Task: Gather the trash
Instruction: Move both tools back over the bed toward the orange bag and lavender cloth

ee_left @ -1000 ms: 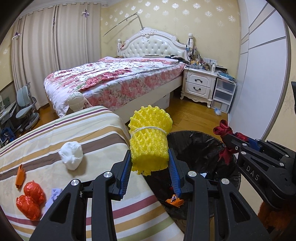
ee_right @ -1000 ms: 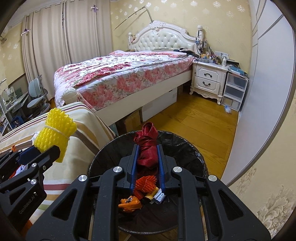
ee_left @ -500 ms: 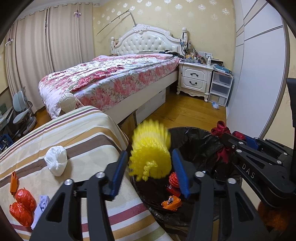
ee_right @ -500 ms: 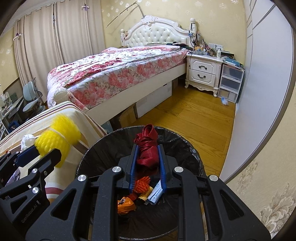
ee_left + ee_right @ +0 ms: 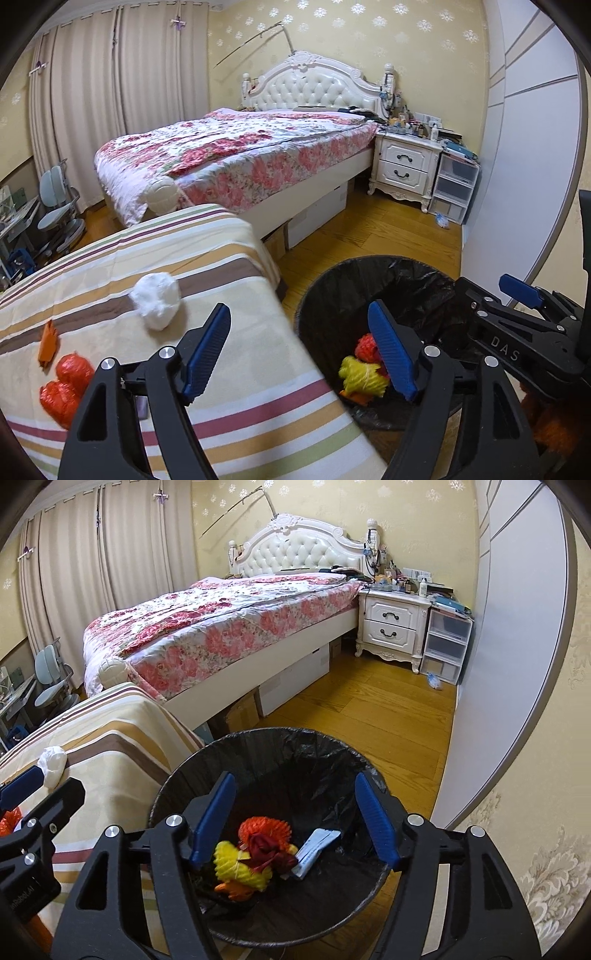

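Observation:
A black-lined trash bin (image 5: pixel 417 273) (image 5: pixel 295 746) stands on the floor beside the striped table. Inside lie the yellow foam net (image 5: pixel 364 378) (image 5: pixel 240 866), the dark red cloth (image 5: pixel 269 851), an orange net (image 5: pixel 262 825) and a pale wrapper (image 5: pixel 317 847). My left gripper (image 5: pixel 299 350) is open and empty over the table edge and bin rim. My right gripper (image 5: pixel 295 818) is open and empty above the bin. On the table lie a white crumpled wad (image 5: pixel 157 301), two orange-red balls (image 5: pixel 66 384) and an orange scrap (image 5: pixel 48 341).
The striped tablecloth (image 5: pixel 207 266) covers the table at left. A floral bed (image 5: pixel 240 155), white nightstand (image 5: pixel 404 168) and plastic drawers (image 5: pixel 454 184) stand behind. A white wardrobe (image 5: pixel 524 166) lines the right wall. Wooden floor (image 5: pixel 369 716) lies between.
Both grippers opened. The yellow foam net dropped from the left gripper into the bin, and the dark red cloth dropped from the right gripper into the bin.

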Demonstrator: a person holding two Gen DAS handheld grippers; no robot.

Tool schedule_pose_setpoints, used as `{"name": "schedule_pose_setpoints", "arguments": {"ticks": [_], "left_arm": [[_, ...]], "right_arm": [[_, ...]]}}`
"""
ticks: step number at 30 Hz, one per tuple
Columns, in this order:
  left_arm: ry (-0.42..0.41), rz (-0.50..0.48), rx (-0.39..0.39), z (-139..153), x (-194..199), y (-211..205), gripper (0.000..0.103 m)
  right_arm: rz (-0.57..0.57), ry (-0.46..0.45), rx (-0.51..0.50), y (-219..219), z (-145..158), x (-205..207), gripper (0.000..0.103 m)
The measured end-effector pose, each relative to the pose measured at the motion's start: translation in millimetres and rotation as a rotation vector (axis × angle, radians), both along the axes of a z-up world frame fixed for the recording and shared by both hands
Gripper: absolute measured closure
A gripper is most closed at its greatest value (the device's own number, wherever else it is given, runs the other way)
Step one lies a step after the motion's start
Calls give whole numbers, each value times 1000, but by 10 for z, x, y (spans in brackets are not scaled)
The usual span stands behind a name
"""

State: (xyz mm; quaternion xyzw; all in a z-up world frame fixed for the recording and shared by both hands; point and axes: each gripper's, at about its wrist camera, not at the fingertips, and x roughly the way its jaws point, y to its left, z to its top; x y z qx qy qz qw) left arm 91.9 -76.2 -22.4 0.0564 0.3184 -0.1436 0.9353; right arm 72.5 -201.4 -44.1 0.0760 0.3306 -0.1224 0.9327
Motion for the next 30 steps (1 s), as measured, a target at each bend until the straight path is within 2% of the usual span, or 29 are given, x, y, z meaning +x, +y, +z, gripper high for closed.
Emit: {"name": "schedule_pose_setpoints", "arguments": {"ticks": [10,19,23,27,28,30], "left_arm": [[20,152,19,-6,-280,774,28],[23,323,17,-35,-288,1472,28],[65,344,-8,-113,-216,1706,28],[117,324,-8,-211,-132,1769,38],[135,312,-6,-245,-108,1766,47],[164,288,-17,-290,-100,1778,58]], "right_arm": [[133,4,18,686,43,-152,34],[271,16,1,1347,77,-117,34],[310,26,-12,1558,67,-57,34],[335,38,-11,1718,38,-12,34],[341,41,-12,1756,28,2,34],[354,48,-10,1833,11,23,34]]}}
